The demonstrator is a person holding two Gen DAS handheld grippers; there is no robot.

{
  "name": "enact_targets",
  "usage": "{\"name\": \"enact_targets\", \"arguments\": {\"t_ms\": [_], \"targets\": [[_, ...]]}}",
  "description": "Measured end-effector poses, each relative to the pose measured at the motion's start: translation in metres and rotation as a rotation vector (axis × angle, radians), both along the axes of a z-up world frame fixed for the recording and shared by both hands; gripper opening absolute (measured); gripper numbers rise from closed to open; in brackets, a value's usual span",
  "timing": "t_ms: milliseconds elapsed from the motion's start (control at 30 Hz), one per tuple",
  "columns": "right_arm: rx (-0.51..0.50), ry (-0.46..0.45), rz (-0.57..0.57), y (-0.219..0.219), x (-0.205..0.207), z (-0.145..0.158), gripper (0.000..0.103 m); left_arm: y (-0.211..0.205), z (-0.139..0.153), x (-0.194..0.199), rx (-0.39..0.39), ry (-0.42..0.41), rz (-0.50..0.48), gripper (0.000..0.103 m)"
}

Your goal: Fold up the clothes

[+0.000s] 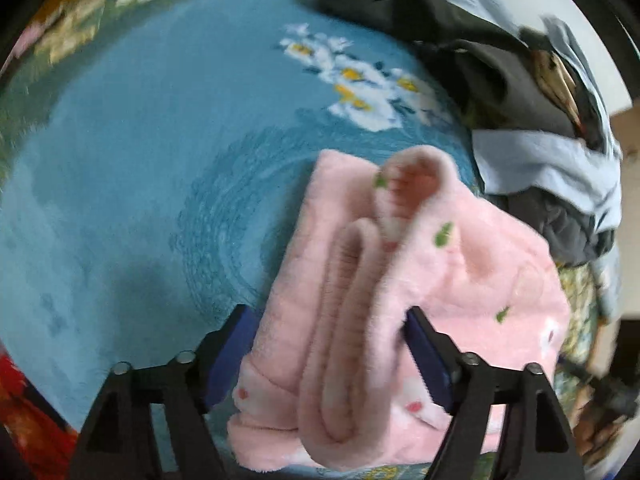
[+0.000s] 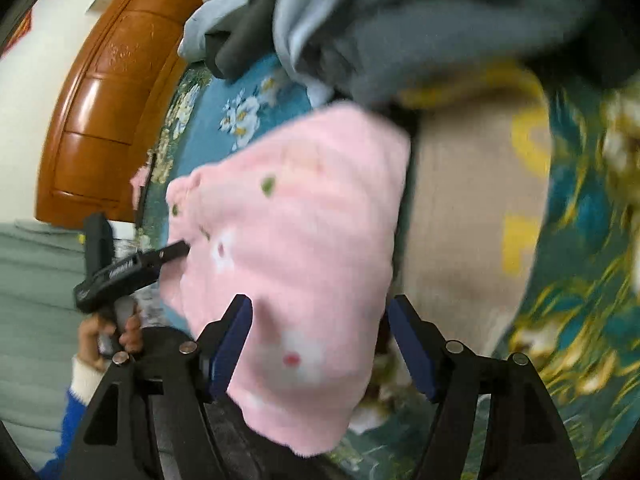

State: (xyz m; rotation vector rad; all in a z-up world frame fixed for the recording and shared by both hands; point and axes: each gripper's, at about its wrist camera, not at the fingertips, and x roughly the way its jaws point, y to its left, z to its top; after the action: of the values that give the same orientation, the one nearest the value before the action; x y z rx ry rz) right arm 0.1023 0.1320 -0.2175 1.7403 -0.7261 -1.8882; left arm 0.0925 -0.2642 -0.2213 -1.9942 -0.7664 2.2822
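Observation:
A pink fleece garment (image 1: 460, 260) with small green and white prints lies bunched in thick folds on a blue floral bedspread (image 1: 160, 160). My left gripper (image 1: 328, 320) stands open, its blue pads on either side of the folded ridge. In the right wrist view the same pink garment (image 2: 304, 200) drapes toward the bed's edge. My right gripper (image 2: 320, 312) is open around its lower part, with a gap at the right pad. The left gripper (image 2: 176, 249) shows there too, held by a hand (image 2: 124, 332), its tip at the garment's left edge.
A heap of dark grey and light blue clothes (image 1: 520, 80) sits just behind the pink garment. A beige garment with yellow print (image 2: 472, 220) lies to its right. A brown wooden headboard (image 2: 112, 100) stands at the bed's far end.

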Motion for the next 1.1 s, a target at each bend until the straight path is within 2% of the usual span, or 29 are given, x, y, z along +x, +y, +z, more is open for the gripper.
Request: {"name": "enact_targets", "arguments": {"t_ms": [100,167,333,400,467,567,667,733,800,967,1100], "targets": [[-0.07,-0.038,-0.015,-0.002,0.004,-0.014,0.072,-0.013,-0.01,0.006,0.145,-0.016,0.044,0.087],[-0.086,-0.043,-0.035,-0.002,0.005,-0.017,0.072,-0.013,-0.005,0.01,0.172,-0.003,0.05,0.088],[-0.087,-0.041,-0.035,-0.004,0.004,-0.021,0.072,0.012,-0.011,-0.004,0.136,-0.057,-0.08,0.094],[-0.087,-0.041,-0.036,-0.005,0.003,-0.022,0.072,0.016,-0.016,-0.008,0.116,-0.084,-0.097,0.097],[-0.087,-0.04,-0.036,-0.006,0.003,-0.023,0.072,0.013,-0.022,-0.012,0.11,-0.104,-0.077,0.098],[-0.088,-0.039,-0.037,-0.008,0.002,-0.025,0.072,0.005,-0.019,-0.012,0.118,-0.079,-0.027,0.098],[-0.089,-0.038,-0.037,-0.009,0.002,-0.027,0.072,0.009,-0.008,-0.011,0.063,-0.043,-0.039,0.098],[-0.089,-0.043,-0.037,-0.01,0.001,-0.027,0.072,0.01,-0.011,-0.012,0.036,-0.069,-0.041,0.099],[-0.086,-0.038,-0.028,-0.011,0.0,-0.024,0.073,0.007,-0.018,-0.012,0.052,-0.102,-0.024,0.1],[-0.086,-0.04,-0.03,-0.011,0.0,-0.025,0.074,-0.001,-0.033,-0.012,0.162,-0.159,0.02,0.103],[-0.089,-0.048,-0.049,-0.011,0.0,-0.03,0.074,0.002,-0.032,-0.013,0.153,-0.158,0.024,0.103]]}}
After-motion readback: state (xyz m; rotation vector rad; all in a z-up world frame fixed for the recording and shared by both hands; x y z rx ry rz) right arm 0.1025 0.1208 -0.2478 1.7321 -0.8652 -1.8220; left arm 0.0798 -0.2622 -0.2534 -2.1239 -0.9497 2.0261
